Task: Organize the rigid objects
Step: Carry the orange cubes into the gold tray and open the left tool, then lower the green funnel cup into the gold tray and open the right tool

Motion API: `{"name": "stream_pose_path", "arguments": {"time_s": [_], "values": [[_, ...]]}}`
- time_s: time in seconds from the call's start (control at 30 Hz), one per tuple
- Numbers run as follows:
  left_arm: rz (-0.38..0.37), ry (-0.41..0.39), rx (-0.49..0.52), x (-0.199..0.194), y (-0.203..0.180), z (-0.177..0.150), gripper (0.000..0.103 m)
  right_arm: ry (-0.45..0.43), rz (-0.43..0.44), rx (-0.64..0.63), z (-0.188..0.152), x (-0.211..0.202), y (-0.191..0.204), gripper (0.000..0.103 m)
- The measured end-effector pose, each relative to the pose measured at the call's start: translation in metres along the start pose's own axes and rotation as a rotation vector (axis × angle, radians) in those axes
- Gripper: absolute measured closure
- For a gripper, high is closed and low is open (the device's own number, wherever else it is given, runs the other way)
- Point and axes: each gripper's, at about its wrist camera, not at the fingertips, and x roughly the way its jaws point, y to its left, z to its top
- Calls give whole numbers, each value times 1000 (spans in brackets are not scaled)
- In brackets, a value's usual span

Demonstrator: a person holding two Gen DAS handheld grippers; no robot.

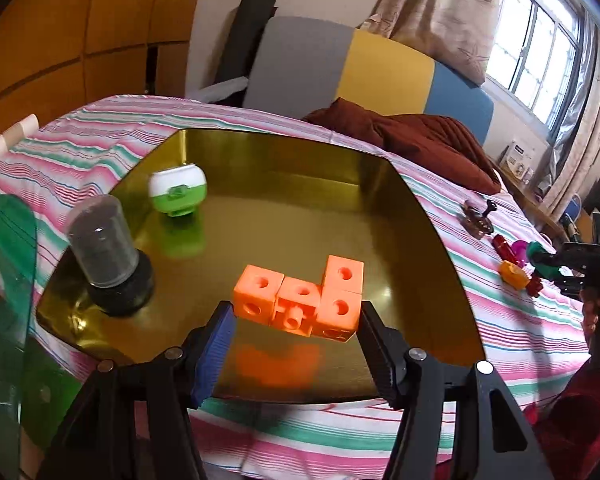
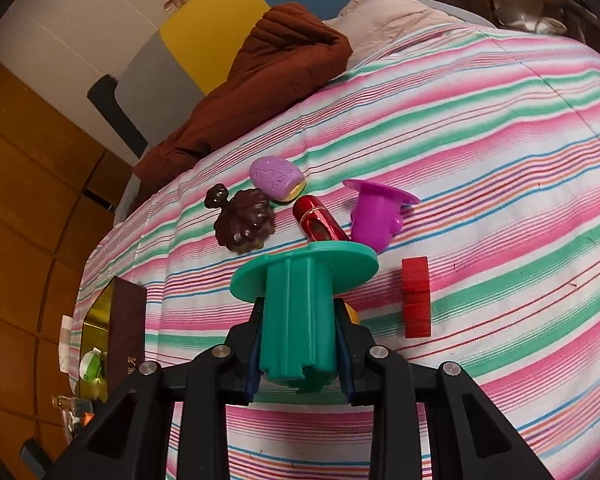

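Orange linked cubes [image 1: 300, 300] are held above the gold tray [image 1: 380, 208] between the half-spread fingers of the left claw [image 1: 296, 316], while a green flanged peg [image 2: 300, 312] is clamped in the narrowed right claw [image 2: 300, 344] over the striped bed [image 2: 500, 160].

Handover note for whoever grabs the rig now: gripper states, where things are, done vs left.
Left gripper: shut on the orange plastic cube cluster, held over the gold tray.
Right gripper: shut on the teal plastic flanged spool, above the striped bedspread.
Done: green-and-white round container and clear-domed black-based jar sit in the tray.
Left, on the bedspread: purple flanged spool, red metallic tube, red block, lilac oval piece, dark brown ornate bottle. Set down both held pieces first, likely in the tray.
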Motion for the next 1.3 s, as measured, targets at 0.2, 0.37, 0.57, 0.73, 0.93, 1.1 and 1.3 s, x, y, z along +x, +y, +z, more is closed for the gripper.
{"name": "stream_pose_path", "arguments": {"time_s": [0.2,0.37,0.57,0.73,0.93,1.1,1.3], "values": [[29,11,29,7,5,1,40,0,-26,-26,-2,-1,10,73],[92,18,66,18,10,5,40,-3,10,-98,-10,-10,43,73],[109,28,70,18,19,7,40,19,141,-193,-33,-14,101,72],[78,14,47,6,20,3,39,69,248,-237,-58,-8,145,73],[56,-32,45,-11,19,-5,39,132,314,-287,-89,6,181,73],[57,-66,54,-19,18,-11,39,176,360,-310,-111,15,205,73],[59,-108,42,-32,23,-15,39,202,376,-363,-129,17,232,73]]}}
